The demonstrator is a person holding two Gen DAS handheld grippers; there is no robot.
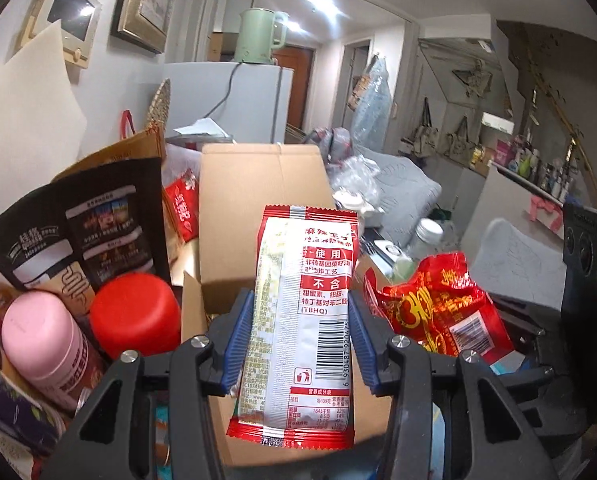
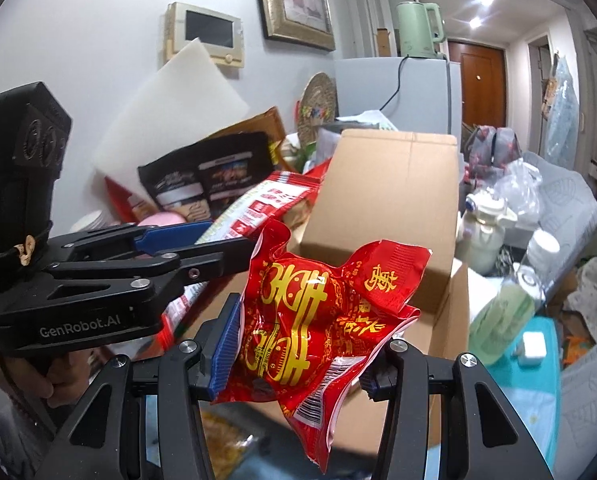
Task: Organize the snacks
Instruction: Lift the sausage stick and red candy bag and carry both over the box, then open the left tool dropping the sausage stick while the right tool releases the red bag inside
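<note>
My left gripper (image 1: 301, 320) is shut on a long red and white snack packet (image 1: 302, 320), held upright above an open cardboard box (image 1: 258, 200). My right gripper (image 2: 298, 340) is shut on a crinkled red snack bag with gold print (image 2: 318, 312), held over the same box (image 2: 394, 200). The red bag also shows at the right of the left wrist view (image 1: 438, 308). The left gripper and its packet (image 2: 258, 208) show at the left of the right wrist view.
A pink-lidded jar (image 1: 42, 344), a red-lidded jar (image 1: 138, 312) and a black pouch (image 1: 78, 240) crowd the left. A white fridge (image 1: 238, 100) with a green kettle (image 1: 258, 36) stands behind. Bottles and a jar (image 2: 498, 304) sit at the right.
</note>
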